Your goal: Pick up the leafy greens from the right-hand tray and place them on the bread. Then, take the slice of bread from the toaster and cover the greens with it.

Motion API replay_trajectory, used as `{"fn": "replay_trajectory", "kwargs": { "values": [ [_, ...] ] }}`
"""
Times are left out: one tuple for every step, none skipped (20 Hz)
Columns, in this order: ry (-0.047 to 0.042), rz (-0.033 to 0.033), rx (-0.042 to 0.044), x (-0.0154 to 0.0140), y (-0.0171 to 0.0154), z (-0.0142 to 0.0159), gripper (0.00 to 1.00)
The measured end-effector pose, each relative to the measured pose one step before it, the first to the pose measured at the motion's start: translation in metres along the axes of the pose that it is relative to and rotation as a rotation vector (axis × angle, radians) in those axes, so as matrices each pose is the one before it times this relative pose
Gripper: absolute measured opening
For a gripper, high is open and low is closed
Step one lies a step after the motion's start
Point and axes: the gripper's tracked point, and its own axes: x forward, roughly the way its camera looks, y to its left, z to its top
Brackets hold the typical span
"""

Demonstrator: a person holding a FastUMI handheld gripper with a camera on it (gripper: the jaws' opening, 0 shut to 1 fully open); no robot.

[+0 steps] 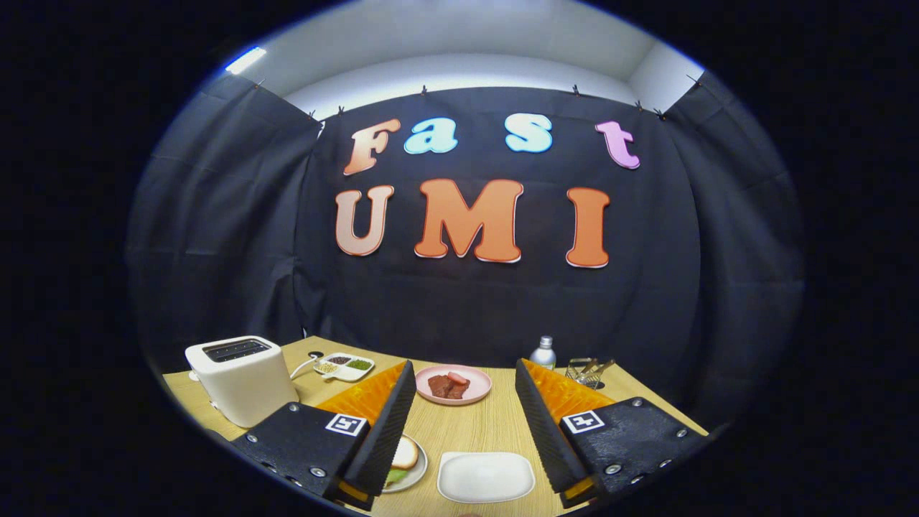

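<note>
My gripper [465, 373] is held above the wooden table [467, 431], open, with nothing between its two black fingers. Beside the left finger [388, 424] and partly hidden by it lies a small plate [418, 475]. On that plate a slice of bread [406, 454] rests over leafy greens [395, 475], which peek out at its near edge. A white rectangular tray [486, 476] lies between the fingers, near their base. The white toaster [243, 377] stands beyond the left finger, and its top slots look dark.
A pink plate [453, 384] with pieces of meat sits just ahead of the fingertips. A divided dish [344, 366] with small toppings lies right of the toaster. A small bottle [543, 352] and a wire rack [589, 371] stand beyond the right finger, near the black cloth wall.
</note>
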Motion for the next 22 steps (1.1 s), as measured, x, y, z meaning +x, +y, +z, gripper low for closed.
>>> {"fn": "replay_trajectory", "kwargs": {
  "values": [
    [-0.02688,0.01140,0.00304,-0.00397,0.00221,0.00767,0.85],
    [-0.01751,0.00888,-0.00007,-0.00299,0.00201,0.00455,0.86],
    [-0.01240,0.00124,-0.00524,-0.00313,-0.00066,0.00339,0.86],
    [-0.01128,-0.01013,-0.00483,-0.00095,-0.00287,0.00035,0.87],
    [-0.01279,-0.00825,-0.00788,-0.00234,-0.00231,0.00290,0.89],
    [-0.01241,-0.01227,-0.00043,-0.00230,-0.00223,0.00317,0.89],
    [-0.01273,-0.00261,0.00341,-0.00228,-0.00037,0.00294,0.89],
    [-0.01552,0.00094,0.00831,-0.00310,0.00205,0.00392,0.90],
    [-0.01778,0.00775,0.00675,-0.00166,0.00173,0.00383,0.90],
    [-0.01422,0.00578,0.00226,-0.00215,0.00218,0.00342,0.90],
    [-0.00976,0.00508,-0.00505,-0.00205,0.00144,0.00197,0.90],
    [-0.00628,0.00008,-0.00923,-0.00172,0.00131,0.00169,0.89],
    [-0.00429,0.00010,-0.00790,-0.00141,0.00162,0.00020,0.89],
    [0.00054,0.00236,-0.00236,-0.00034,0.00291,-0.00035,0.89],
    [0.00253,0.00923,0.00029,-0.00216,0.00440,-0.00015,0.90],
    [0.00164,0.00721,0.00393,-0.00030,0.00314,-0.00076,0.90],
    [0.00229,0.00622,0.00407,0.00087,0.00257,-0.00177,0.90],
    [0.00429,0.00177,0.00317,-0.00034,0.00217,-0.00172,0.90],
    [0.00250,-0.00370,0.00054,0.00056,0.00007,-0.00349,0.90],
    [-0.00113,-0.00692,0.00157,0.00137,-0.00013,-0.00142,0.91],
    [0.00342,-0.00399,0.00249,-0.00030,0.00017,-0.00080,0.92],
    [0.00361,-0.00084,0.00427,-0.00026,0.00095,-0.00072,0.92]
  ]
}}
